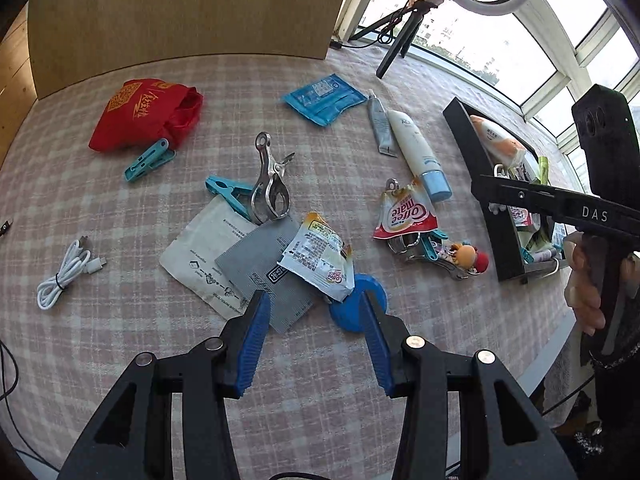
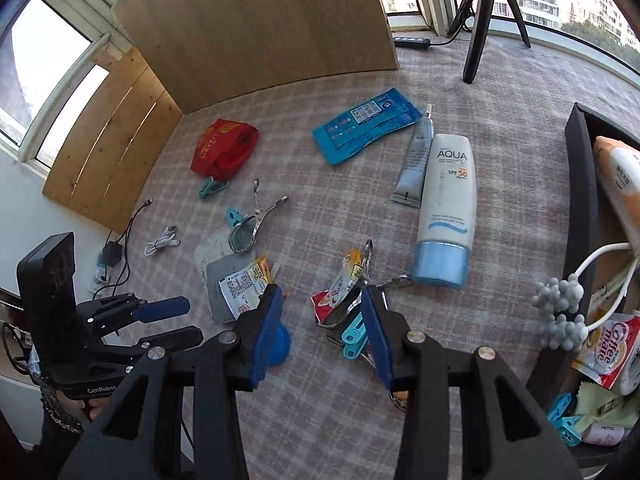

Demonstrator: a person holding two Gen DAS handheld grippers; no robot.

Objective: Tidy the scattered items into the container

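My left gripper (image 1: 316,299) is open above a creamer packet (image 1: 320,256), a grey sachet (image 1: 264,276) and a blue lid (image 1: 356,304), holding nothing. My right gripper (image 2: 320,295) is also open and empty, over a red Coffee mate packet (image 2: 336,292) clipped with a metal clip, and a teal peg (image 2: 354,338). The black container (image 1: 480,160) (image 2: 576,184) stands at the right with several items inside. Each gripper shows in the other's view: right gripper (image 1: 480,190), left gripper (image 2: 188,320).
Spread over the checked cloth (image 1: 312,392) are a red bag (image 1: 144,116), a blue sachet (image 1: 324,98), a grey tube (image 1: 380,124), a white sunscreen tube (image 2: 448,192), a metal clip (image 1: 268,188), teal pegs (image 1: 150,160), a white cable (image 1: 68,272) and a small figure (image 1: 472,258). A tripod (image 2: 476,32) stands behind.
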